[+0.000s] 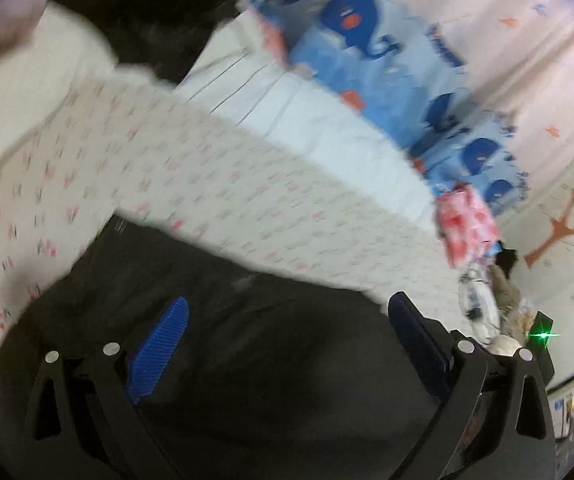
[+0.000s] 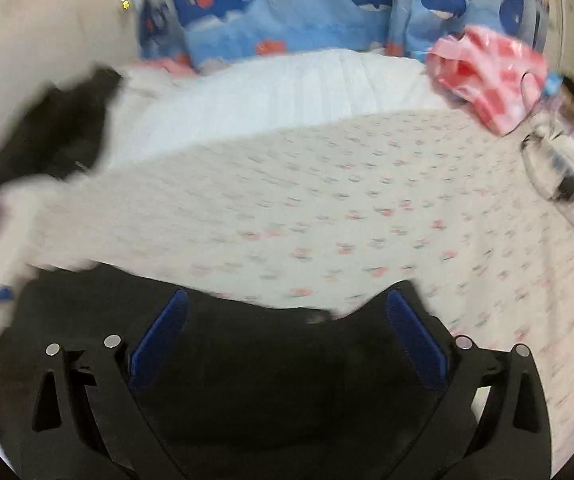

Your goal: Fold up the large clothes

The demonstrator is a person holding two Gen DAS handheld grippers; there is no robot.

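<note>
Both views are motion-blurred. A black garment [image 1: 247, 360] lies spread on the bed, on a cherry-print sheet [image 1: 207, 184], under both grippers. The left gripper [image 1: 287, 344] has its jaws released, the 2 blue pads wide apart above the dark cloth. The right gripper [image 2: 287, 332] is likewise spread wide over the garment's edge, grasping nothing. Beyond are a white pillow [image 2: 271, 96], whale-print bedding [image 2: 287, 12], a red-and-white cloth [image 2: 491, 76] and another dark garment [image 2: 51, 132] to the left.

Soft, even indoor light; heavy motion blur, fisheye-bent edges, dark vignetted corners
</note>
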